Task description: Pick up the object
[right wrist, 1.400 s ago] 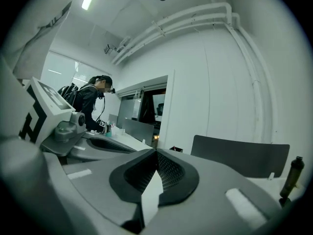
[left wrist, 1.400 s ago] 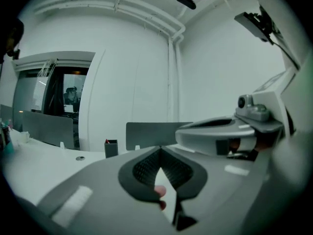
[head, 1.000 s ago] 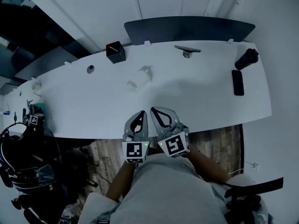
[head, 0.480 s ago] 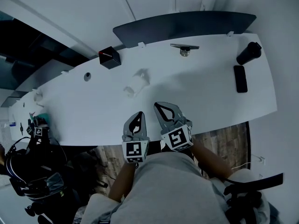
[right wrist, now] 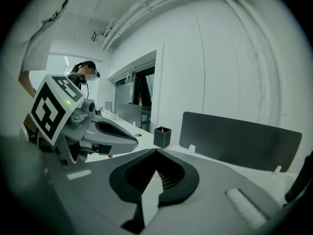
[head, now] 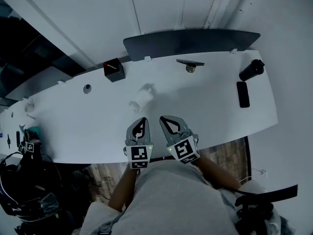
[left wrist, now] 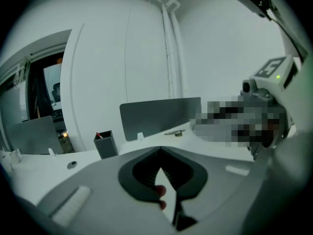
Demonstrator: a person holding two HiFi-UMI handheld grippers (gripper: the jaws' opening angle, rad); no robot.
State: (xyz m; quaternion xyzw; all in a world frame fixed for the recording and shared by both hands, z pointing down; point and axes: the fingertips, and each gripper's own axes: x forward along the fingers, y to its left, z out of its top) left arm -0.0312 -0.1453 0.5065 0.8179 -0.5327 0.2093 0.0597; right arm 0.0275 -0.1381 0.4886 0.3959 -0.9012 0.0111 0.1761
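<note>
A small white object (head: 142, 99) lies on its side in the middle of the long white table (head: 220, 111). Both grippers hover side by side over the table's near edge, just short of that object and pointing toward it. My left gripper (head: 141, 120) is shut with nothing between its jaws, and so is my right gripper (head: 164, 118). In the left gripper view the shut left gripper (left wrist: 161, 151) covers the table ahead and the right gripper (left wrist: 266, 82) shows at the right. In the right gripper view the shut right gripper (right wrist: 156, 153) does the same, with the left gripper (right wrist: 98, 131) beside it. Neither gripper view shows the white object.
A black pen box (head: 113, 70) and a dark partition (head: 190, 38) stand at the table's far edge, with a small stand (head: 190, 63) before the partition. A black bottle (head: 252, 70) and a phone (head: 242, 94) lie far right. A round grommet (head: 87, 88) sits left. A person (right wrist: 88, 70) stands far off.
Both grippers have moved forward together, so the gap to the white object is smaller. Their jaws stayed shut throughout.
</note>
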